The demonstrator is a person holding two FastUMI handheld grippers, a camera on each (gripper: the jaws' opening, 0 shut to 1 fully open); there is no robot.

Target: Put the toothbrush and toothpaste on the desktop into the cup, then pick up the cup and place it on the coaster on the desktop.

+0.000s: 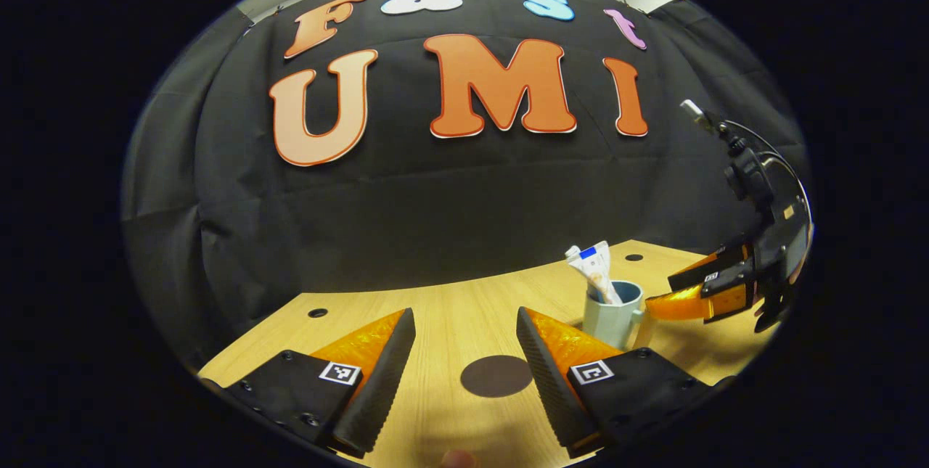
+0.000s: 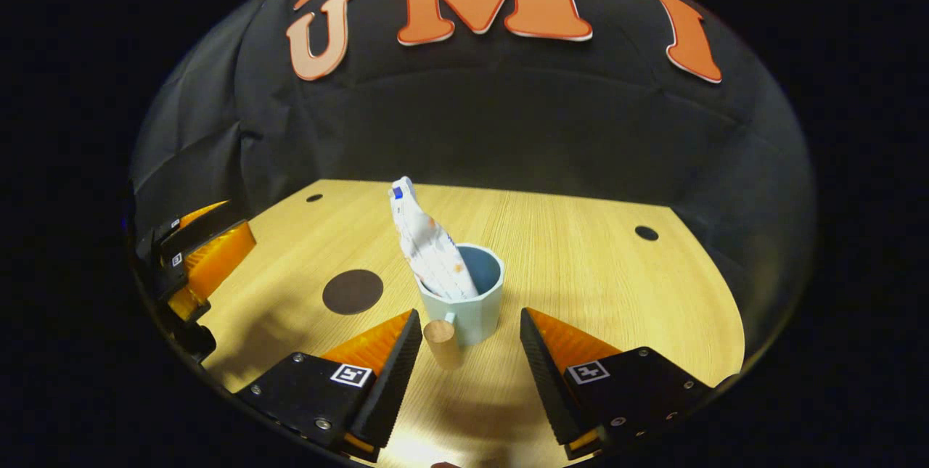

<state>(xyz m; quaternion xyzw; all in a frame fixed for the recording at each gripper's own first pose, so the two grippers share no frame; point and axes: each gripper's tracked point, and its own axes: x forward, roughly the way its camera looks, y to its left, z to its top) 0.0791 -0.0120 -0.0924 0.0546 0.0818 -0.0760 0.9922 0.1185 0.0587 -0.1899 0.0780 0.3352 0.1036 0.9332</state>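
A pale blue cup (image 2: pixel 475 308) with a wooden handle (image 2: pixel 441 341) stands on the wooden desktop (image 2: pixel 580 265). A white toothpaste tube (image 2: pixel 430 243) leans out of it; I cannot tell a toothbrush apart from the tube. My right gripper (image 2: pixel 469 321) is open just in front of the cup, with the handle between its fingers and touching neither. The dark round coaster (image 2: pixel 353 291) lies to the cup's left. In the left gripper view, my left gripper (image 1: pixel 464 317) is open over the coaster (image 1: pixel 496 375), and the cup (image 1: pixel 613 317) and tube (image 1: pixel 595 268) stand to the right, next to the right gripper (image 1: pixel 678 295).
The left gripper (image 2: pixel 196 254) sits at the far left edge of the right gripper view. Small dark holes (image 2: pixel 646 233) mark the desktop near its back edge. The black cloth wall closes off the table behind. Bare wood lies to the right of the cup.
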